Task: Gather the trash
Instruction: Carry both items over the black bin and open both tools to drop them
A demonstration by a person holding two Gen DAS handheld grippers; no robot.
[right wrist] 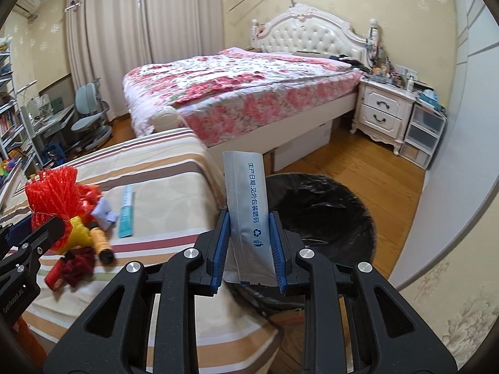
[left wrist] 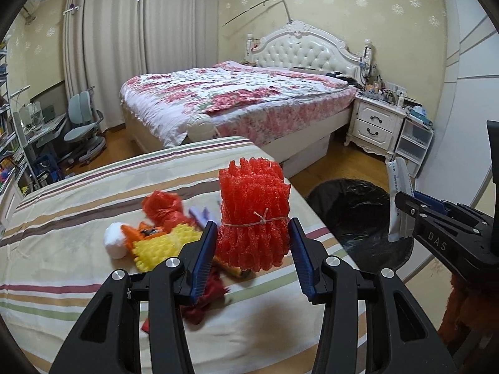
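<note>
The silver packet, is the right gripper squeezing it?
Touching. In the right wrist view both blue pads of the right gripper press the silver packet, holding it upright above the black bin.

A tied red foam-net bundle and a grey sachet stand upright, each clamped, beside a black-lined bin.

A lived-in home bedroom.
Floral-quilted bed with tufted white headboard, white two-drawer nightstand, long beige curtains, wood floor.
</note>
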